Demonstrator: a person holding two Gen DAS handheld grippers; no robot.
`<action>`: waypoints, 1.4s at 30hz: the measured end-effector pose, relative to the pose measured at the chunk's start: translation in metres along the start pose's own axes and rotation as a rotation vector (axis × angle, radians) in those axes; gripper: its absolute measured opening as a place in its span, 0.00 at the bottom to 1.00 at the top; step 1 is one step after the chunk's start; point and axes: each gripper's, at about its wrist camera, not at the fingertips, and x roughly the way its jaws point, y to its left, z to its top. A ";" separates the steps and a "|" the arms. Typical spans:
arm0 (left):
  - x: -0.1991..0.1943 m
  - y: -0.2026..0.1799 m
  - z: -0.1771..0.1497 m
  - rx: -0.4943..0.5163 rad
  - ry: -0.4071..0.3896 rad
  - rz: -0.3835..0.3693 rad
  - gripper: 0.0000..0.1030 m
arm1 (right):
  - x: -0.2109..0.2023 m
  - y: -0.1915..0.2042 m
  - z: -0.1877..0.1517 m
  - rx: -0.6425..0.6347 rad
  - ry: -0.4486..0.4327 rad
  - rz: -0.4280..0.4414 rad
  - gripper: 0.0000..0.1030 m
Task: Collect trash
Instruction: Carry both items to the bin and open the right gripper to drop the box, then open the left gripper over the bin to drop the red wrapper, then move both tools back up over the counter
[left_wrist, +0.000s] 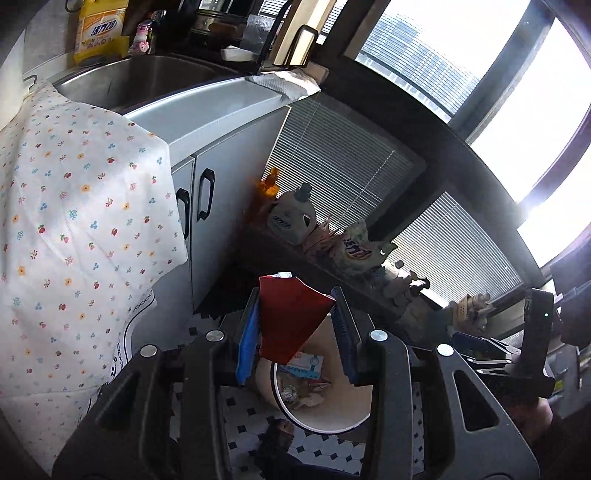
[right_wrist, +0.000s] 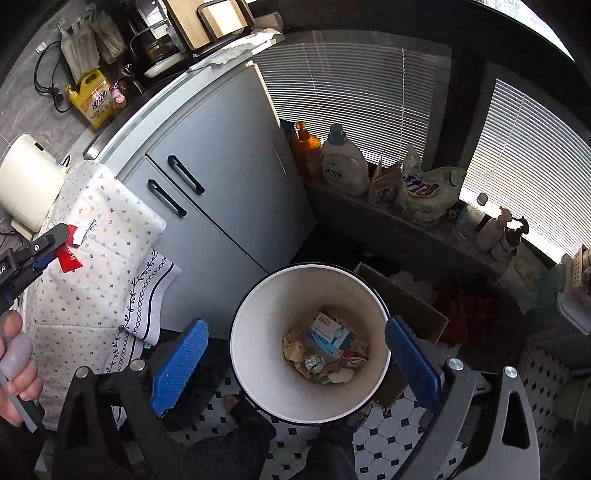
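Right tongs (right_wrist: 291, 354) spread wide, gripping nothing, hovering over white trash bin (right_wrist: 258, 369) on tiled floor (right_wrist: 388, 443). Inside bin: crumpled paper, foil ball (right_wrist: 314, 363), small box (right_wrist: 332, 332). Left tongs (left_wrist: 295, 325) clamped on red paper scrap (left_wrist: 291, 317), poised above bin beside grey cabinet (right_wrist: 221, 177).

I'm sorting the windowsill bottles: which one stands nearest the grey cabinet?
The orange pump bottle, in the corner against the cabinet. The white detergent jug stands beside it, farther along the sill; the small pump bottles stand farthest.
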 end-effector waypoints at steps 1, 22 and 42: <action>0.005 -0.004 -0.001 0.007 0.011 -0.007 0.36 | -0.003 -0.004 -0.001 0.010 -0.006 -0.002 0.92; 0.079 -0.101 -0.032 0.164 0.224 -0.193 0.65 | -0.045 -0.090 -0.045 0.198 -0.061 -0.070 0.92; -0.009 0.001 -0.012 -0.001 0.042 0.000 0.92 | -0.032 0.024 0.005 -0.022 -0.089 0.087 0.92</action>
